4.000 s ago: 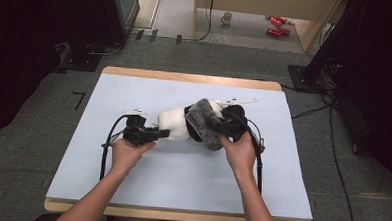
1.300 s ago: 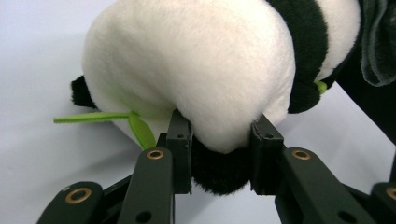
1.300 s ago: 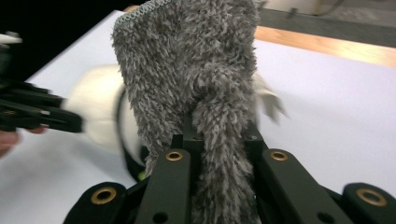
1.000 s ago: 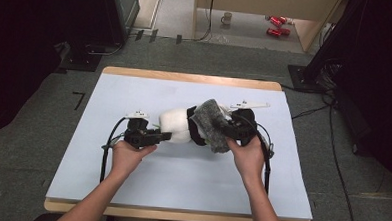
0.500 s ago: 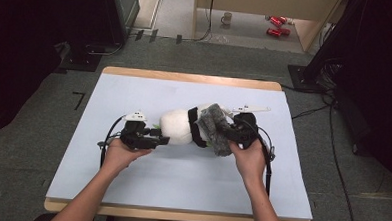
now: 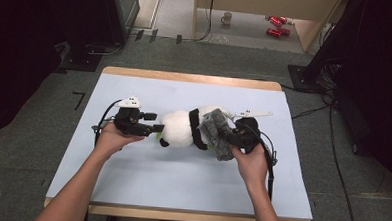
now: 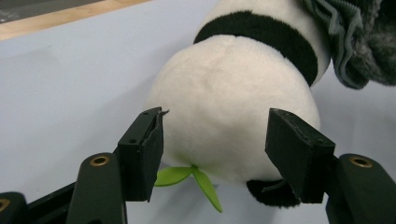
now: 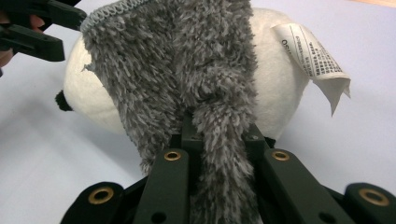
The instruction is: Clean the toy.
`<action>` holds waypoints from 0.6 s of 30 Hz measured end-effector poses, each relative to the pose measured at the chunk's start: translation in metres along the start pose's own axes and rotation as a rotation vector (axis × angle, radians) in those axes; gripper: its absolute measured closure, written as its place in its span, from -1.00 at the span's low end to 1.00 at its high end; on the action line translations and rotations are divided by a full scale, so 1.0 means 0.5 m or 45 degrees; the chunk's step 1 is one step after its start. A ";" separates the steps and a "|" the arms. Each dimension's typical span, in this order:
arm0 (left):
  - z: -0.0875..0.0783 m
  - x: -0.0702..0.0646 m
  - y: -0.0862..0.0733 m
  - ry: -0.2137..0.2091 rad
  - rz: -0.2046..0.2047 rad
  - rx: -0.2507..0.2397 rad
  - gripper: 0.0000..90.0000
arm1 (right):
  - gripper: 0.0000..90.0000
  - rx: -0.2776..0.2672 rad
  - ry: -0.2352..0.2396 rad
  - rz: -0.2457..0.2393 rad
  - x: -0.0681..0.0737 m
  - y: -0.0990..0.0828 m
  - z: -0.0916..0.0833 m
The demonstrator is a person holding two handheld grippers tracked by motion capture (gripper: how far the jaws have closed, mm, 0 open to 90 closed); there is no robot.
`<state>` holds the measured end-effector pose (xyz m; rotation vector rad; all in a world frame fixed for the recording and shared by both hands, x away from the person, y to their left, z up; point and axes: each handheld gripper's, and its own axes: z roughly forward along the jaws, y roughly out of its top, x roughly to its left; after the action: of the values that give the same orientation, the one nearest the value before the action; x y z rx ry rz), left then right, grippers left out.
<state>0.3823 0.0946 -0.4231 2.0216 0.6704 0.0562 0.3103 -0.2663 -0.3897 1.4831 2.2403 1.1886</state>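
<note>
Two grippers: left fingers [image 7: 215, 154] just opening around panda [image 7: 233, 116], right fingers [image 8: 219, 154] pinching grey cloth [image 8: 187, 70].

My table [image 6: 130, 187] wears a pale blue mat with bare wood showing along its far and near edges. A plush panda [image 6: 180, 129] lies on its side near the middle (a grey fuzzy cloth [image 6: 218, 131] draped over one end).

Both forearms reach in level and angled inward, the left gripper [image 6: 150, 127] pointing right with its fingers [image 7: 140, 151] standing apart after just opening, nothing pressed between them, while the right gripper [image 6: 228, 134] points left toward it, its fingers [image 8: 170, 179] clamped together on grey fabric.
</note>
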 end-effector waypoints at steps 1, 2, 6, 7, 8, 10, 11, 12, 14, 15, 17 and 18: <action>0.003 0.004 0.002 -0.013 0.010 0.002 -0.18 | 0.75 0.002 0.002 0.002 -0.001 -0.002 0.000; 0.005 0.007 0.003 -0.021 0.018 -0.002 -0.18 | 0.75 0.002 0.002 0.004 -0.002 -0.003 -0.001; 0.014 0.023 0.017 -0.098 0.065 0.017 -0.20 | 0.73 0.010 0.000 0.009 -0.004 -0.009 -0.002; 0.018 0.026 0.018 -0.116 0.068 0.025 -0.21 | 0.72 0.013 0.003 0.005 -0.005 -0.011 -0.002; 0.027 0.029 0.018 -0.137 0.080 0.038 -0.22 | 0.71 0.014 0.008 0.004 -0.006 -0.012 -0.002; 0.046 0.033 0.013 -0.189 0.073 0.071 -0.29 | 0.71 0.025 0.011 0.003 -0.007 -0.015 -0.001; 0.055 0.035 0.010 -0.210 0.064 0.082 -0.36 | 0.71 0.034 0.004 0.004 -0.007 -0.017 -0.001; 0.064 0.036 0.007 -0.230 0.063 0.094 -0.42 | 0.71 0.041 -0.003 0.005 -0.007 -0.018 0.000; 0.079 0.035 0.003 -0.266 0.058 0.100 -0.56 | 0.71 0.049 -0.021 -0.002 -0.010 -0.022 0.002; 0.085 0.034 0.002 -0.281 0.056 0.102 -0.60 | 0.71 0.057 -0.028 0.007 -0.012 -0.023 0.003; 0.095 0.029 0.000 -0.304 0.059 0.108 -0.65 | 0.72 0.064 -0.043 0.015 -0.017 -0.027 0.005; 0.098 0.027 0.000 -0.312 0.059 0.113 -0.64 | 0.72 0.067 -0.047 0.020 -0.019 -0.028 0.007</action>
<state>0.4085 0.0622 -0.4521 2.0855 0.4780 -0.1939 0.3073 -0.2747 -0.4043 1.5319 2.2561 1.1058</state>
